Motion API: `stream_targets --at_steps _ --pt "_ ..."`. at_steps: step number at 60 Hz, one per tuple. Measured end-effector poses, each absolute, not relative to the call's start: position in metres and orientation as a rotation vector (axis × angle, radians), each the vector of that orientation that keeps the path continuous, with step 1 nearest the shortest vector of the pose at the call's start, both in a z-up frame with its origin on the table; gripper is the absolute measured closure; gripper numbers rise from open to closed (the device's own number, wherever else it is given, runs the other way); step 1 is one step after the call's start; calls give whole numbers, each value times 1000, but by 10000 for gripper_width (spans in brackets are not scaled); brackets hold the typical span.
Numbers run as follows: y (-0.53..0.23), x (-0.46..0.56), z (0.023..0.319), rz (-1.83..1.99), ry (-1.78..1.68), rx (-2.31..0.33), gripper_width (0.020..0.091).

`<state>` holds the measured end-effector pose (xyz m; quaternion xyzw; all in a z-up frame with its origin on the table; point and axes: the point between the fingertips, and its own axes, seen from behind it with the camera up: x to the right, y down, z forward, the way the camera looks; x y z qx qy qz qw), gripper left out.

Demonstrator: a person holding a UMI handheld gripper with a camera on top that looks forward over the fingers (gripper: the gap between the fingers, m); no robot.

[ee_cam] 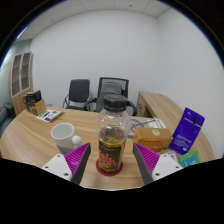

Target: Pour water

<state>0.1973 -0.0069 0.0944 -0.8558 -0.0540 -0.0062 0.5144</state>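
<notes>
Tongs (111, 160) spread wide, their purple pads (79, 158) flanking a lidded jar (112, 136) on the table (30, 140), gaps either side. White cup (64, 135) sits just left of the jar.

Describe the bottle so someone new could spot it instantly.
On the wooden table, look straight ahead of the gripper: the bottle stands upright between its open purple-padded fingers. Unlike the white cup to its left and the purple packet to its right, it is clear, dark-capped, with a red and yellow label.
</notes>
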Motion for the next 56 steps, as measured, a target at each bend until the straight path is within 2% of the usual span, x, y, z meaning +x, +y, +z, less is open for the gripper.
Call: stream_targets --at_steps 8,16,28,42,56 --pt "-56 190 127 -73 -115 -2093 243" --pt "-124 168 172 -126 -112 -2084 247" --pt "-232 116 215 -114 -76 -2111 248" --pt "-308 82 232 -103 -52 -2130 250" --pt "-324 82 246 -146 -42 -2109 248"
